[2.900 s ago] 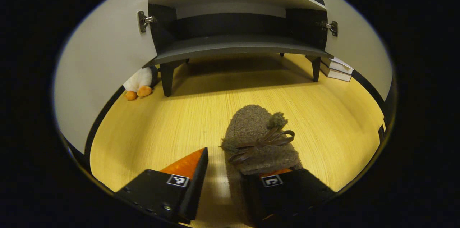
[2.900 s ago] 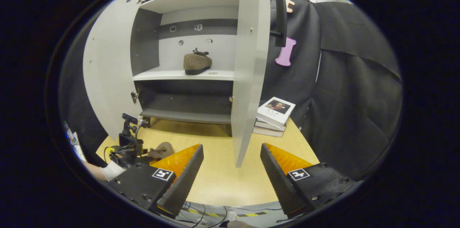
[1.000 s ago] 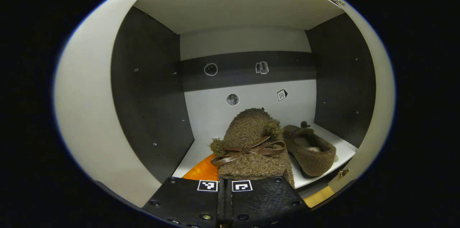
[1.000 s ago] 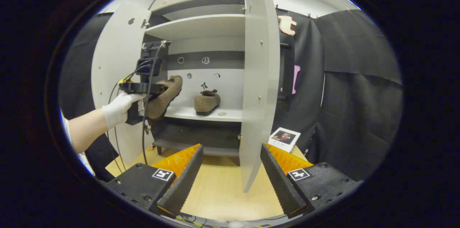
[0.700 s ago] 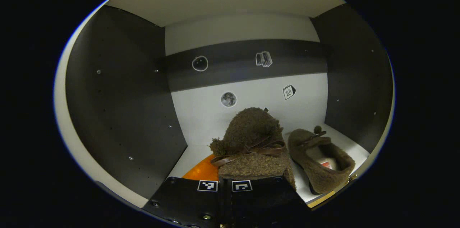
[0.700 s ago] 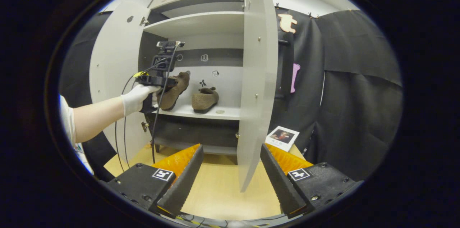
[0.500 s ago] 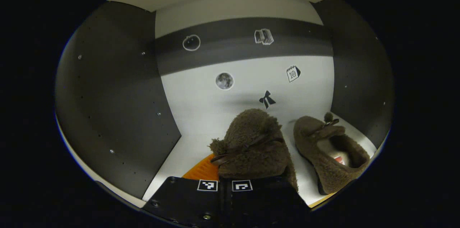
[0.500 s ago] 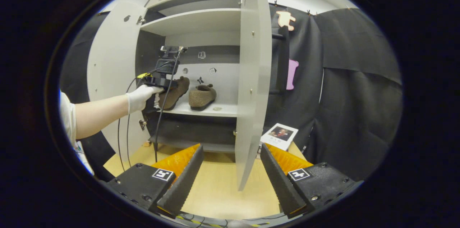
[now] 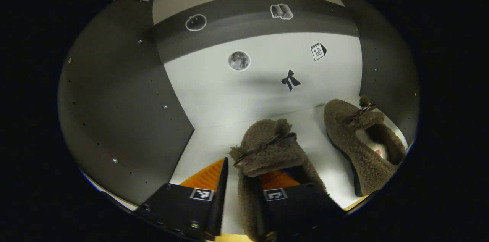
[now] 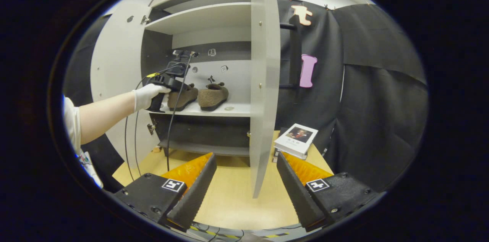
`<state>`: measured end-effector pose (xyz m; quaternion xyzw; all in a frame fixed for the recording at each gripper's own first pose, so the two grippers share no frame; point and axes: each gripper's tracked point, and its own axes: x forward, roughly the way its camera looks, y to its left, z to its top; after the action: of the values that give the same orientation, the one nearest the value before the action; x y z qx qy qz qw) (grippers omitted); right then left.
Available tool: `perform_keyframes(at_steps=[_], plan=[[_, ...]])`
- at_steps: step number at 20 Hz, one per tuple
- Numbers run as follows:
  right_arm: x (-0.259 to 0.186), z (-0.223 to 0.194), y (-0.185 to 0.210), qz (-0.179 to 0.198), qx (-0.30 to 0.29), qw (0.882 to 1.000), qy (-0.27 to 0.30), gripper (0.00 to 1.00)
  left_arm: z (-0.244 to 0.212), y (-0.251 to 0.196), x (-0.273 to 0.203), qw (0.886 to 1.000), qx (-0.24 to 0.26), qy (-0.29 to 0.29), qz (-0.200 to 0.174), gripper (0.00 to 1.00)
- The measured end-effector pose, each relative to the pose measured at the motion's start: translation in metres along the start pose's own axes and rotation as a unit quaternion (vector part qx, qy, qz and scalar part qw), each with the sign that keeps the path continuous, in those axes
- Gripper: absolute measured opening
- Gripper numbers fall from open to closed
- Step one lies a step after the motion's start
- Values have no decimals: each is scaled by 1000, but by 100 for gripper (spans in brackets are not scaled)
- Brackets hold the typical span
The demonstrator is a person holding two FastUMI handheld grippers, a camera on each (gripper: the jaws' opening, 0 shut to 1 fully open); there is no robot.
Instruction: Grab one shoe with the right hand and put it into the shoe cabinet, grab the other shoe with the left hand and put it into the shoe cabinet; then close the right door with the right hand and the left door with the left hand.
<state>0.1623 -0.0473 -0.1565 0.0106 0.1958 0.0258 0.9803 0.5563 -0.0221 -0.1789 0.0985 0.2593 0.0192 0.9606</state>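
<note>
In the left gripper view a fuzzy brown shoe with a bow (image 9: 267,150) sits on the white cabinet shelf (image 9: 206,135). My left gripper (image 9: 246,173) is open, with the shoe's side wall in the gap between its fingers and one finger inside the shoe. The other brown shoe (image 9: 359,139) stands to its right on the same shelf. In the right gripper view both shoes (image 10: 183,97) (image 10: 214,95) sit side by side in the cabinet. My right gripper (image 10: 246,162) is open and holds nothing, low in front of the right door (image 10: 261,81).
The right door stands edge-on toward me and the left door (image 10: 114,62) is swung wide. A gloved hand (image 10: 147,95) holds the left gripper at the shelf, with cables hanging down. A stack of books (image 10: 296,137) lies on the wooden floor (image 10: 229,200) right of the cabinet.
The left gripper carried the shoe into the cabinet, lowered it onto the shelf beside the other shoe, then opened. The right gripper stayed open and barely moved.
</note>
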Motion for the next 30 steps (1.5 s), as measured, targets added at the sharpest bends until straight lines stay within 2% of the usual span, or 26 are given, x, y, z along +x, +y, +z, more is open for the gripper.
perform_keyframes(at_steps=[5, 6, 9, 13, 19, 21, 24, 30], plan=[[-4, 5, 5, 6, -4, 1000, -10, 100, 11, 12, -29, 999, -5, -36, -8, 92], [-5, 5, 9, 8, -7, 1000, -11, 100, 12, 12, -34, 999, -3, -38, -8, 96], [-9, 7, 18, 15, -11, 1000, -16, 100, 14, 10, -53, 998, 5, -55, -13, 96], [-18, 6, 28, 21, -16, 999, -21, 100, 24, 12, -83, 996, -14, -88, -22, 97], [-32, 5, 37, 20, -15, 999, -29, 100, 53, 20, -170, 984, -8, -177, -18, 100], [-38, 6, 40, 20, -14, 999, -33, 100, 55, 22, -204, 979, -12, -203, -19, 96], [-46, 6, 46, 22, -12, 999, -37, 100, 46, 26, -253, 974, -34, -222, -33, 96], [-66, 10, 60, 32, -11, 998, -50, 100, 2, 47, -334, 969, -71, -235, -28, 96]])
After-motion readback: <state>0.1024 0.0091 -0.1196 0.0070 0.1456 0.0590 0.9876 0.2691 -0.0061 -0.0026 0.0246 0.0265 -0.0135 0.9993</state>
